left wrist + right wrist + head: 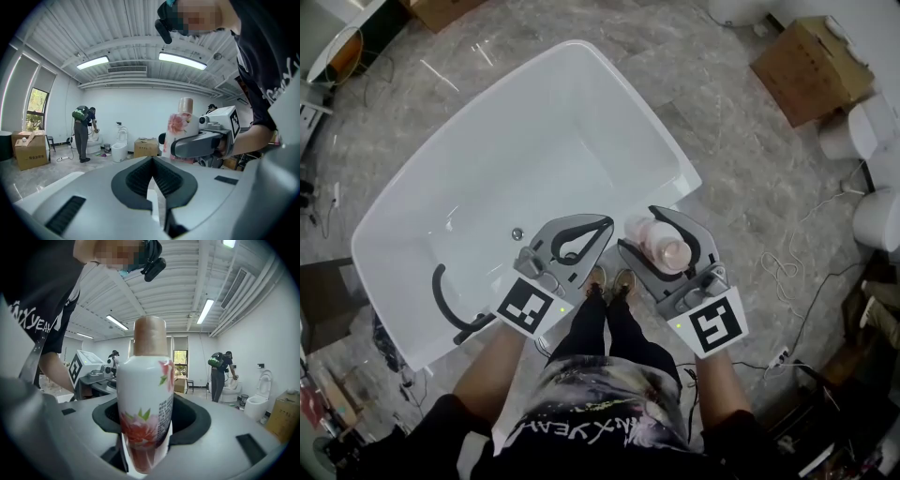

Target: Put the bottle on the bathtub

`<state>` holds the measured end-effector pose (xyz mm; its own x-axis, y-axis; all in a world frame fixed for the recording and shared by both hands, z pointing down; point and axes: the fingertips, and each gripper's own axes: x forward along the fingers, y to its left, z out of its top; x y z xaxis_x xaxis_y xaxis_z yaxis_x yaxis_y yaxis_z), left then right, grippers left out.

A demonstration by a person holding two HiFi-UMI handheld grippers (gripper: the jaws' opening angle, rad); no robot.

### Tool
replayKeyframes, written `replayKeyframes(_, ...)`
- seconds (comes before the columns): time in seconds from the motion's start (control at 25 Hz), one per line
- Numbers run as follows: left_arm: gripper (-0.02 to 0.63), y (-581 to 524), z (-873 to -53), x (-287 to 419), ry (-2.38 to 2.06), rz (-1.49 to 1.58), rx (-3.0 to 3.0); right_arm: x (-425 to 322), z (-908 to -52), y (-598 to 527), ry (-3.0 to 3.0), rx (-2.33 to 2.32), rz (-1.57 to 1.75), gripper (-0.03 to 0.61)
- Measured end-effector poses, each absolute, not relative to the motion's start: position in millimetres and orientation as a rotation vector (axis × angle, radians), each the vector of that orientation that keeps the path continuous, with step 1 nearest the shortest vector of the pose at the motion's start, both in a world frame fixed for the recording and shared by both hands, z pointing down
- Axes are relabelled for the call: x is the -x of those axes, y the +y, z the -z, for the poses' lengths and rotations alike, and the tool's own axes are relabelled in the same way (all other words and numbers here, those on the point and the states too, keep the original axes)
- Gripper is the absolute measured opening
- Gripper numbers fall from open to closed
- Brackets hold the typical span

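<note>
Both forearms reach forward from the body at 6 o'clock in the head view, bare and roughly parallel, each with a marker cube facing up. The right hand-held gripper (pixel 639 228) (pixel 145 437) pinches a white plastic bottle with a pink flower print and a tan cap (pixel 661 242) (pixel 146 399) around its lower body. The cap stands clear above the jaws. The left hand-held gripper (pixel 598 230) (pixel 152 180) is at 9 o'clock of the bottle, just beside it, with its jaws pressed together on nothing. The bottle is in the air, not on the white oval bathtub (pixel 534 159), which spreads from 9 to 12 o'clock of both grippers.
</note>
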<state>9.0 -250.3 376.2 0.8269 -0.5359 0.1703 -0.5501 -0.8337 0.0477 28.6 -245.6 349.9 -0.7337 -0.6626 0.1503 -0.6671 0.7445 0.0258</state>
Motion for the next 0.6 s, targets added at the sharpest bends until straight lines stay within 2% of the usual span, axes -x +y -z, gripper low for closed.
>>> replayKeyframes(0.6,0.011,-239,-462,-11,-0.943,-0.262,-2.860,-37,-444,-226,-2.773,-1.037,-0.043,0.238)
